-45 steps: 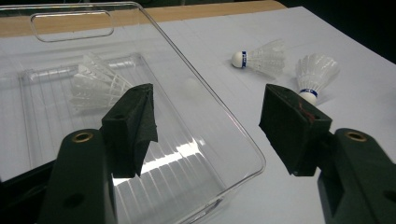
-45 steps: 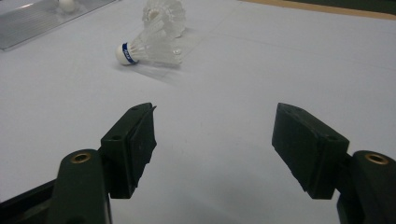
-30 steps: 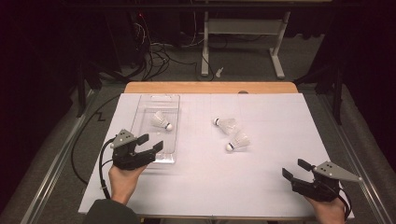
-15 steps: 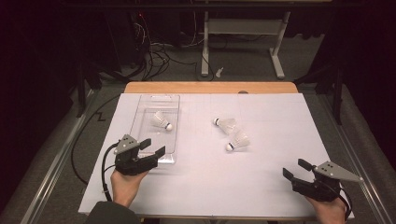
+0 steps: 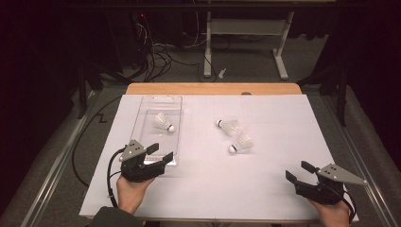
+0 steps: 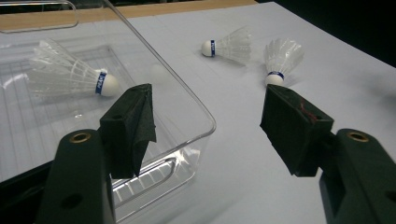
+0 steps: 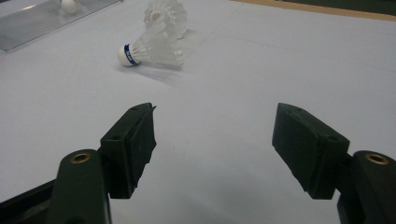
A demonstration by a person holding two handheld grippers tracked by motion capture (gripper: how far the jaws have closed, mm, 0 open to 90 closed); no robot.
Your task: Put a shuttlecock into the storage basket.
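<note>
1. We see a white-covered worktop (image 5: 208, 189) from above, with a person's hands coming in from the near edge, each holding a black two-jaw gripper.
2. The left gripper (image 5: 161, 154) sits at the near end of a clear plastic tray (image 5: 142, 124); its jaws stand wide apart and hold nothing.
3. In the left gripper view, the near corner of the clear plastic tray (image 6: 205, 126) lies between the two jaws, with one jaw over the tray's inside and the other over the bare worktop beside it. We cannot tell whether either jaw touches the wall.
4. One shuttlecock (image 5: 163, 123) lies on its side inside the tray, beyond the left gripper, cork tip pointing to the right.
5. Two more shuttlecocks lie on the open worktop to the right of the tray, close together: the far shuttlecock (image 5: 229, 126) and the near shuttlecock (image 5: 241, 143).
6. The right gripper (image 5: 298, 171) rests near the worktop's near right corner, well apart from those two, jaws wide and empty.
</note>
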